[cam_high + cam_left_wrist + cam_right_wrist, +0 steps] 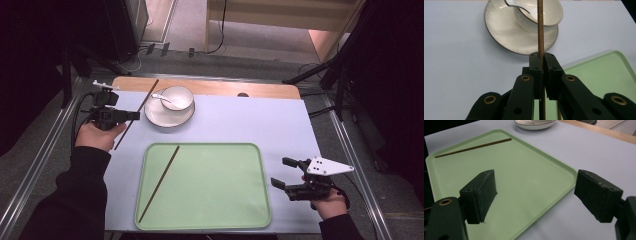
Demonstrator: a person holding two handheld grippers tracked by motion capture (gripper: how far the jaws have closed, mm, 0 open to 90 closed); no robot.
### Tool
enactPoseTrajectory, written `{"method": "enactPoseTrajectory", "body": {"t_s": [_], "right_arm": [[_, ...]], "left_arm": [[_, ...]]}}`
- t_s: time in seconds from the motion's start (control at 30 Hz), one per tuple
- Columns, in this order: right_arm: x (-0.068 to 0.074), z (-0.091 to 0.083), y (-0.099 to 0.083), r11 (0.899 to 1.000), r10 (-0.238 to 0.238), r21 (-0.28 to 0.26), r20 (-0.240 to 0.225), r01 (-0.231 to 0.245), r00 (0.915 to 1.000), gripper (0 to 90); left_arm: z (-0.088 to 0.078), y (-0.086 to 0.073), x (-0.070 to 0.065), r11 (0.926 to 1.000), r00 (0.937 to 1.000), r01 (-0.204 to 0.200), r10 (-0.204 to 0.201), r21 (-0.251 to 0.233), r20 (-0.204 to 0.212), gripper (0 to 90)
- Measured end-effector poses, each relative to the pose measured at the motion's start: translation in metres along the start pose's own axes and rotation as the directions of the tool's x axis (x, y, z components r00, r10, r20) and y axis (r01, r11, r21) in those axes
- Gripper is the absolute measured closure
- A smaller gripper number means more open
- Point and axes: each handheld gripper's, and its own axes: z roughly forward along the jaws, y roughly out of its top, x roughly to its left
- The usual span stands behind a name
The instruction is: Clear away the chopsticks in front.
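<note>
Pale blue cloth covers the surface [240, 125], with a strip of bare wood along its far edge and dark floor and cables beyond.

Nearest the person lies a green tray [210, 220]. One brown chopstick [159, 183] rests in its left half, slanting from the near left toward the far middle. At the tray's right edge, the right gripper [284, 172] hovers low in the person's hand, jaws spread wide and holding nothing. The right gripper view looks across the tray between those two black pads [480, 195] and shows bare tray under the gap, the lying chopstick [474, 147] well apart at the far side.

Farther off on the left, the left gripper [135, 116] is raised above the surface with its jaws pinched on a second chopstick [136, 116], which slants from near left to far right. The left gripper view shows this grip up close: the stick [540, 30] is clamped between the closed pads and crosses in front of the bowl.

Just right of that gripper sits a white plate [156, 117] carrying a white bowl [179, 97] with a white spoon [161, 97] in it.
</note>
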Motion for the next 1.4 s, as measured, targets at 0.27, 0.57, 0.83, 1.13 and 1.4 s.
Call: {"method": "enactPoseTrajectory", "body": {"t_s": [0.27,0.57,0.83,1.13,1.4], "right_arm": [[0.0,-0.001,0.0,1.0,0.0,-0.01,0.007,0.0,1.0,18.1],[0.0,-0.001,0.0,1.0,0.0,-0.01,0.006,0.0,1.0,18.1],[0.001,-0.001,0.0,1.0,-0.003,-0.004,0.003,0.003,1.0,18.1],[0.001,-0.001,0.0,1.0,-0.003,-0.006,0.002,0.003,1.0,18.1],[0.002,-0.001,0.0,1.0,-0.005,-0.005,-0.002,0.005,1.0,18.1]], "left_arm": [[0.002,-0.029,-0.027,0.9985,0.9986,-0.049,0.048,0.026,0.021,86.3],[0.016,-0.067,-0.048,0.9971,0.9973,-0.057,0.054,0.051,0.049,86.3],[0.029,-0.1,-0.057,0.997,0.9977,-0.041,0.037,0.066,0.057,86.3],[0.037,-0.135,-0.059,0.997,0.999,-0.007,0.003,0.077,0.045,86.3],[0.051,-0.153,-0.065,0.9911,0.9985,0.005,-0.012,0.133,0.053,86.2]]}}
